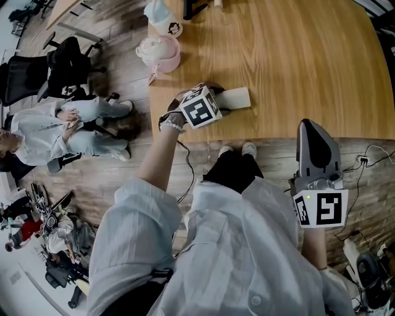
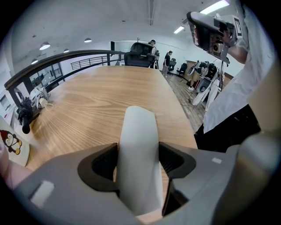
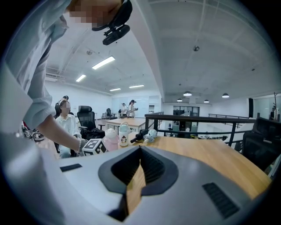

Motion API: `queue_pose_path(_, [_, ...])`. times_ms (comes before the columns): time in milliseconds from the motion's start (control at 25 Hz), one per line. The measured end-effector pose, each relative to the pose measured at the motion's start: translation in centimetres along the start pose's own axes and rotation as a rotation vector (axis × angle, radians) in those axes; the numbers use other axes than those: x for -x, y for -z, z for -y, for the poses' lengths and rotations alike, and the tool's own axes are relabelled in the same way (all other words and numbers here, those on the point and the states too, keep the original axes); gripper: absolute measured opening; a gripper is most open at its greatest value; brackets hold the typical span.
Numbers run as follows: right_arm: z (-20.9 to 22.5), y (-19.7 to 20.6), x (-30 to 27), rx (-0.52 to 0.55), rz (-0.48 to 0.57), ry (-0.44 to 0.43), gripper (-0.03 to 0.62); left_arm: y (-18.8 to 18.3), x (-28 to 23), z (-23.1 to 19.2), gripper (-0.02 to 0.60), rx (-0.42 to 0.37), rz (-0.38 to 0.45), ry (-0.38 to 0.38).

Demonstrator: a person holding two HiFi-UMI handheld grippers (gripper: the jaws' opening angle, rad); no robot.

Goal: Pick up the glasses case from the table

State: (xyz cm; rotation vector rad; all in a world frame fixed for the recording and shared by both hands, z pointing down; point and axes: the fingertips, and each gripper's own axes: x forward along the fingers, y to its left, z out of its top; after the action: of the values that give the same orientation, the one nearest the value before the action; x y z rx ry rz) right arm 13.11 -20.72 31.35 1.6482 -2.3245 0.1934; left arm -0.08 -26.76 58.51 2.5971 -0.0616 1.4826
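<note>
1. Right gripper (image 1: 310, 131): held off the table (image 1: 296, 68), close to the operator's body, short of the near table edge. Its jaws are brought together with nothing between them; only a thin sliver of wood shows through.

2. Left gripper (image 1: 217, 103): positioned over the near edge of the table. Its jaws are clamped on the glasses case (image 2: 137, 149), one jaw on each long side.

3. Glasses case: pale, smooth and closed. Its long axis runs in line with the jaws, and its free rounded end points away from the left gripper. In the head view it extends to the right, roughly parallel to the near table edge. Whether it rests on the wood or hangs just above cannot be determined.

4. Containers: a pink lidded pot (image 1: 159, 52) stands farther along the left table edge. Beyond it stands a pale bottle (image 1: 163, 18) with a penguin mark. Both are closed, so contents are not visible. Both are well apart from the case.

5. Surroundings: the tabletop ahead of the case is bare wood. A dark railing (image 2: 66, 59) borders the far side. On the floor to the left, a seated person (image 1: 43, 133) is near a black office chair (image 1: 37, 77).
</note>
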Motion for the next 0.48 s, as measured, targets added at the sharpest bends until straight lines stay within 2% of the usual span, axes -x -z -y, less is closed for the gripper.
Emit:
queue_pose_path(120, [0.0, 0.1, 0.2, 0.001, -0.005, 0.005, 0.0, -0.1, 0.0, 0.0, 0.29, -0.009, 0.001, 0.0])
queue_pose_path(280, [-0.2, 0.2, 0.2, 0.003, -0.002, 0.006, 0.0, -0.2, 0.2, 0.0, 0.29, -0.063, -0.015, -0.003])
queue_pose_path(480, [-0.6, -0.3, 0.4, 0.007, 0.012, -0.001, 0.0, -1.4, 1.5, 0.2, 0.29, -0.064, 0.007, 0.0])
